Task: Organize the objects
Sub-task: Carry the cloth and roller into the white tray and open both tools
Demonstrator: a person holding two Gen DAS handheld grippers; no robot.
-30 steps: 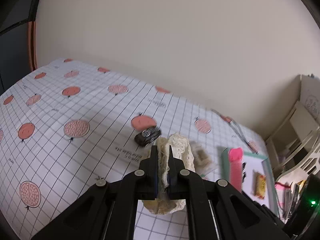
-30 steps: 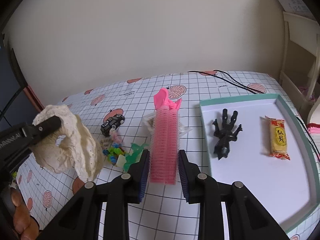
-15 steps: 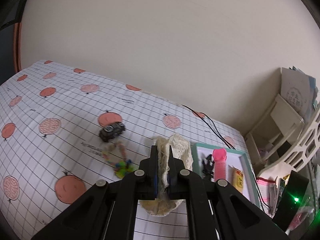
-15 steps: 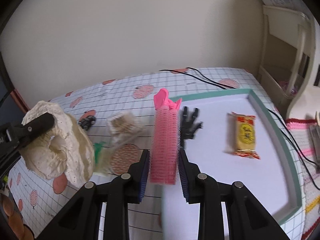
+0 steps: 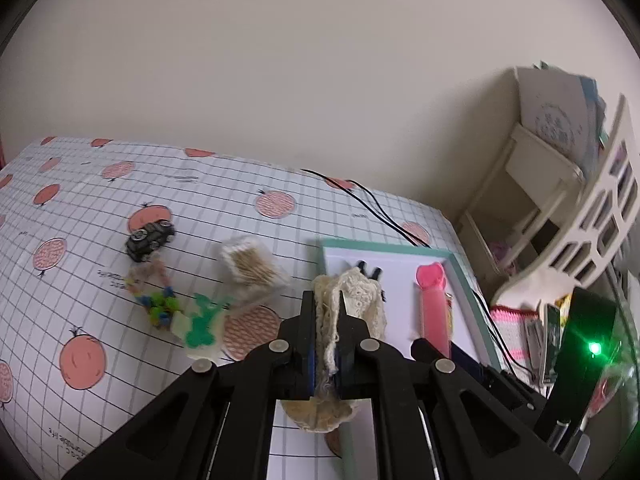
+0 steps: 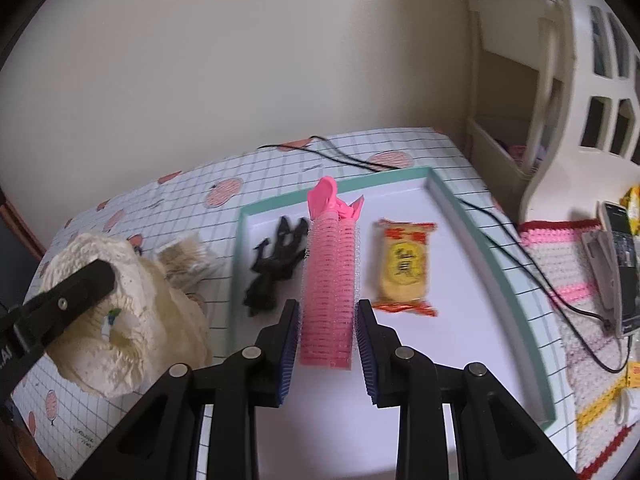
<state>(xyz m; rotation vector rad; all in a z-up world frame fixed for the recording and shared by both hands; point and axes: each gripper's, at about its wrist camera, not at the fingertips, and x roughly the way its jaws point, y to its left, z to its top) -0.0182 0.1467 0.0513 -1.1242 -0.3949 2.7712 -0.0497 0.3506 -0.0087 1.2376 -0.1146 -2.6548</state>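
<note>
While the left gripper [image 5: 325,312] pinches cream lace [image 5: 362,300], the right gripper [image 6: 327,328] clamps what looks like a pink roller [image 6: 329,280].

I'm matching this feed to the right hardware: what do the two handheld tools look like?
Both look alike. The left tool and the right tool each have two matte black plastic fingers on angular black linkage arms, with round silver pins at the joints. The inner pads are blue and ribbed. White lettering shows on the left tool's side in the right wrist view, too cropped to read. No cables, hands or sleeves are visible.
</note>
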